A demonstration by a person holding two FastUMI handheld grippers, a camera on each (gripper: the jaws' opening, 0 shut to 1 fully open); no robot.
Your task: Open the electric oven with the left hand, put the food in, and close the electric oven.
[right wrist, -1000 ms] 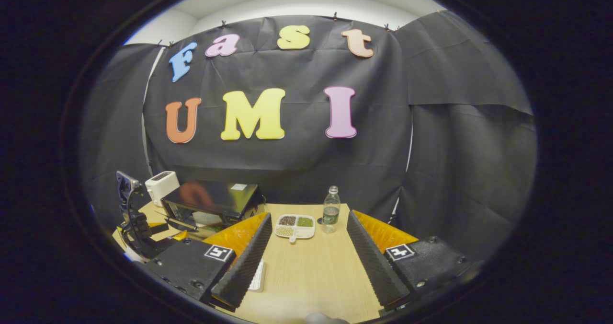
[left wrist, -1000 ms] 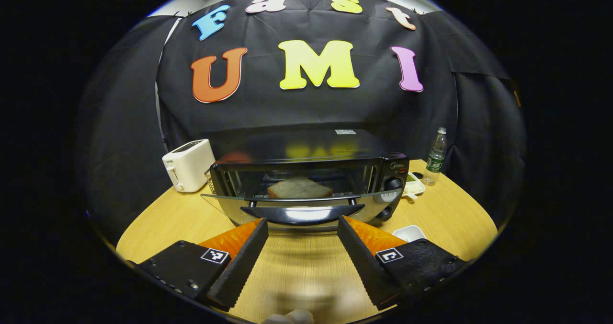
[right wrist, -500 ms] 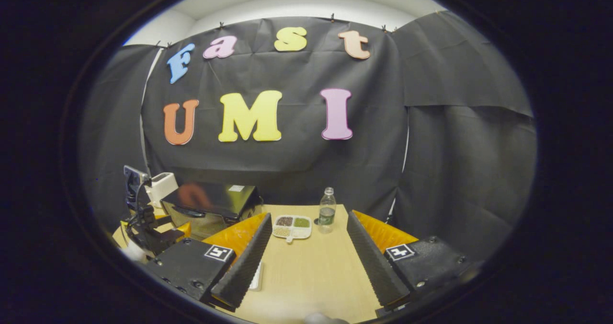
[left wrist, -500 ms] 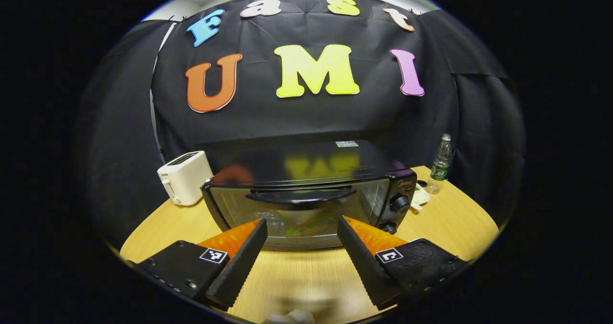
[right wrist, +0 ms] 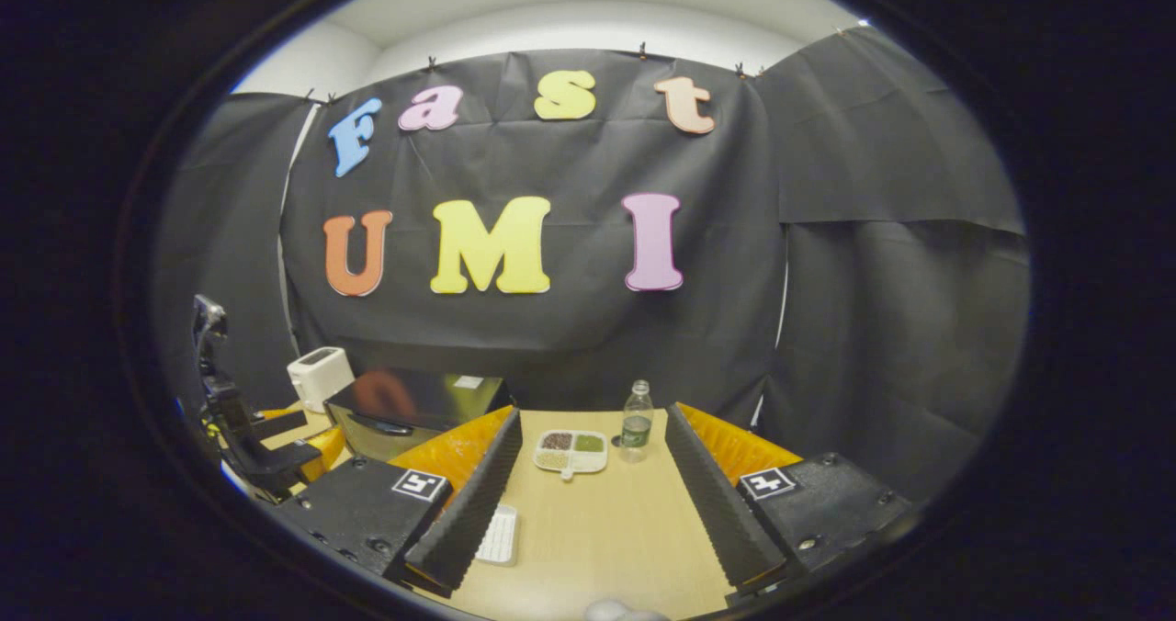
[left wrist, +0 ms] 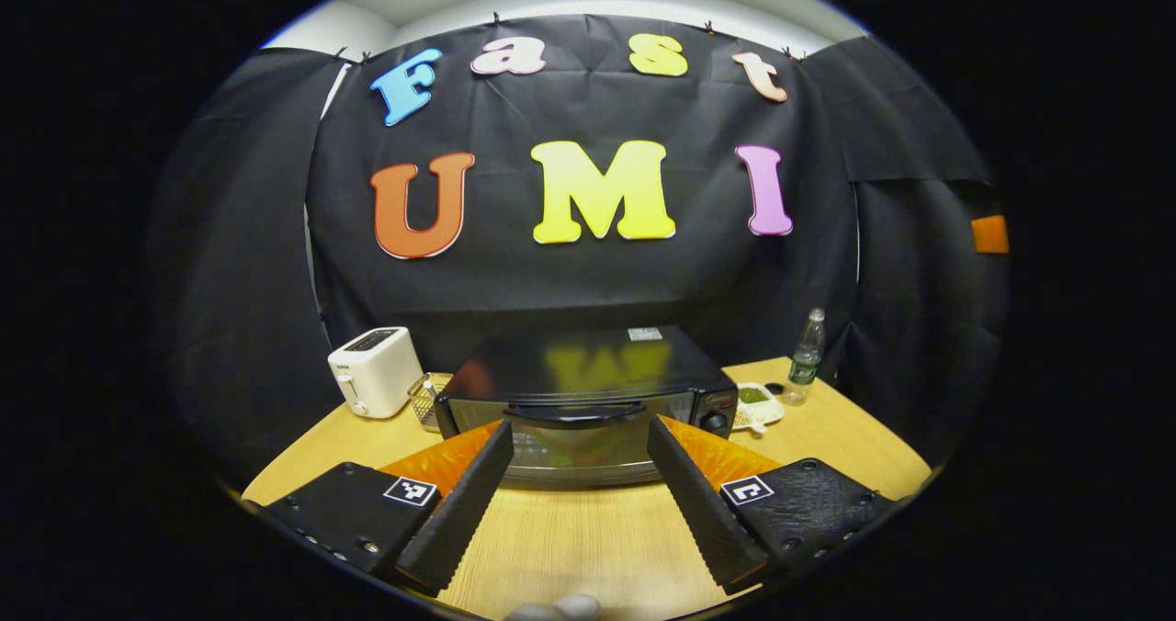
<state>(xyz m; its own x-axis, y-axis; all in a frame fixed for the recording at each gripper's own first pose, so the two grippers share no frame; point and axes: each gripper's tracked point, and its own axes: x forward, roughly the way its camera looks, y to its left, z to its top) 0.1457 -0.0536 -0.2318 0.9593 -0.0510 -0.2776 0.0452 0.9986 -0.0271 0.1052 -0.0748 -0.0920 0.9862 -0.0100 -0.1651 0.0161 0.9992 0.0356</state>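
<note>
The oven (left wrist: 588, 405) sits on the table (left wrist: 588, 538) with its door shut, ahead of the left gripper (left wrist: 579, 492), whose 2 fingers are spread wide, holding nothing. Risk: an unlatched door could drop open.

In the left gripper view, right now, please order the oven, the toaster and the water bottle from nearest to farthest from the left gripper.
1. Oven: straight ahead of the left gripper, door closed.
2. Toaster: farther back, left.
3. Water bottle: farthest back, right.
</note>
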